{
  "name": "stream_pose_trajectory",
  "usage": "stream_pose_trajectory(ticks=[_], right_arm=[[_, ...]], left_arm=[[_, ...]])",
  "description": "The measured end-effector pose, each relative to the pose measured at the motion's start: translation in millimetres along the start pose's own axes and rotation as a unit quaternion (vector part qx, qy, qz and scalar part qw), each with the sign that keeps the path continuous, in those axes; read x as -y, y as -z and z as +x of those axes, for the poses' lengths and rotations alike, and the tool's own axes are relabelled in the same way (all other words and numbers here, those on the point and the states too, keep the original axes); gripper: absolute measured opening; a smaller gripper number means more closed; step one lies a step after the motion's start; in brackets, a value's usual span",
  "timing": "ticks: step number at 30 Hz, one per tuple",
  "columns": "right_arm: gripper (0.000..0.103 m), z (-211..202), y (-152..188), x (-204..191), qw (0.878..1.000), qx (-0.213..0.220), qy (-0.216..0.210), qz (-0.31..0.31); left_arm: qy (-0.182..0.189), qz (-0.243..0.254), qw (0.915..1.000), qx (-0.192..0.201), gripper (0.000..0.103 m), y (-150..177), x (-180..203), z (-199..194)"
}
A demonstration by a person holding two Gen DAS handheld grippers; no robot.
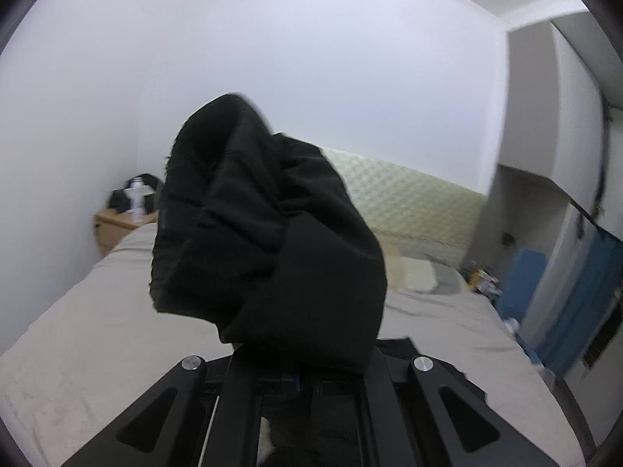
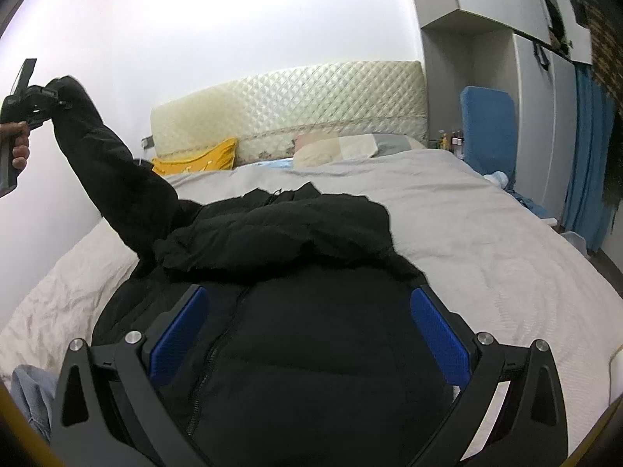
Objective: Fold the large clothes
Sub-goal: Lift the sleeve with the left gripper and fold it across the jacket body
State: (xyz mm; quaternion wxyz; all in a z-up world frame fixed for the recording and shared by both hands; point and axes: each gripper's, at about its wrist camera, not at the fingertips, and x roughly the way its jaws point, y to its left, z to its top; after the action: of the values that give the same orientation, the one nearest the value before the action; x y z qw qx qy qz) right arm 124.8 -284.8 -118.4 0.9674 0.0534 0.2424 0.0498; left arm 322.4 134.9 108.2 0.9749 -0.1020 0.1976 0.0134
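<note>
1. A black padded jacket (image 2: 296, 311) is lying on the bed (image 2: 486, 241), its body spread on the pale cover with the zip line running roughly from the near edge of the bed toward the headboard (image 2: 288, 105). That is its long axis, and its bunched collar or hood end is pointing at the headboard.

2. The left hand-held gripper (image 2: 37, 105) is holding the cuff end of one sleeve (image 2: 109, 163), its jaws clamped fully together on the fabric. In the left wrist view the dark cloth (image 1: 268, 241) is bulging out of the closed jaws and hiding the fingertips.

3. That sleeve is rising as a taut diagonal from the jacket's left shoulder up and outward to the left, well clear of the bed, so its long axis is slanting away from the body instead of lying along it.

4. The right hand-held gripper (image 2: 307, 319) is hovering over the lower middle of the jacket with its blue pads (image 2: 440, 334) standing as wide apart as they go. Nothing is pinched between them, and whether the fingertips are resting on the fabric cannot be told.

5. The relation the coming move is likely turning on: the jacket body is lying to the right of and below the lifted cuff, so the sleeve would need to be carried across, inward over the chest. The left hand is the one placed for that, while the right is nearer the hem and front.
</note>
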Motion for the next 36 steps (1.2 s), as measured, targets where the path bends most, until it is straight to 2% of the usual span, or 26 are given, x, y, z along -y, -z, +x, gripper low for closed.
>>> stream_pose_trajectory(ticks=[2, 6, 10, 15, 16, 23, 27, 31, 36], right_arm=[[0.103, -2.9, 0.3, 8.7, 1.000, 0.001, 0.002, 0.005], [0.103, -12.2, 0.9, 21.5, 0.999, 0.014, 0.034, -0.011], [0.103, -17.4, -0.4, 38.3, 0.999, 0.018, 0.028, 0.012], [0.103, -21.5, -0.6, 47.4, 0.999, 0.025, 0.040, 0.015], [0.103, -21.4, -0.6, 48.8, 0.999, 0.026, 0.039, 0.017], [0.103, -11.9, 1.6, 60.3, 0.999, 0.014, 0.033, 0.036], [0.103, -3.3, 2.4, 67.8, 0.998, 0.008, 0.032, 0.048], [0.103, 9.3, 3.3, 75.7, 0.998, -0.003, 0.029, 0.062], [0.103, 28.1, 5.9, 80.2, 0.997, -0.020, 0.029, 0.069]], left_arm=[[0.019, 0.016, 0.9997, -0.004, 0.004, -1.4, 29.5, 2.5], [0.055, 0.050, 0.9971, -0.015, 0.004, 7.7, 92.8, 12.5], [0.095, 0.074, 0.9919, -0.041, 0.004, 23.4, 144.1, 34.3], [0.133, 0.106, 0.9833, -0.065, 0.004, 61.0, 207.6, 68.1], [0.139, 0.107, 0.9820, -0.070, 0.004, 69.0, 217.4, 65.7], [0.185, 0.106, 0.9687, -0.126, 0.004, 137.5, 275.9, 118.9], [0.192, 0.108, 0.9620, -0.161, 0.004, 185.3, 290.7, 151.4], [0.183, 0.121, 0.9571, -0.190, 0.004, 235.1, 307.1, 185.7], [0.152, 0.160, 0.9535, -0.205, 0.004, 288.8, 327.0, 215.8]])
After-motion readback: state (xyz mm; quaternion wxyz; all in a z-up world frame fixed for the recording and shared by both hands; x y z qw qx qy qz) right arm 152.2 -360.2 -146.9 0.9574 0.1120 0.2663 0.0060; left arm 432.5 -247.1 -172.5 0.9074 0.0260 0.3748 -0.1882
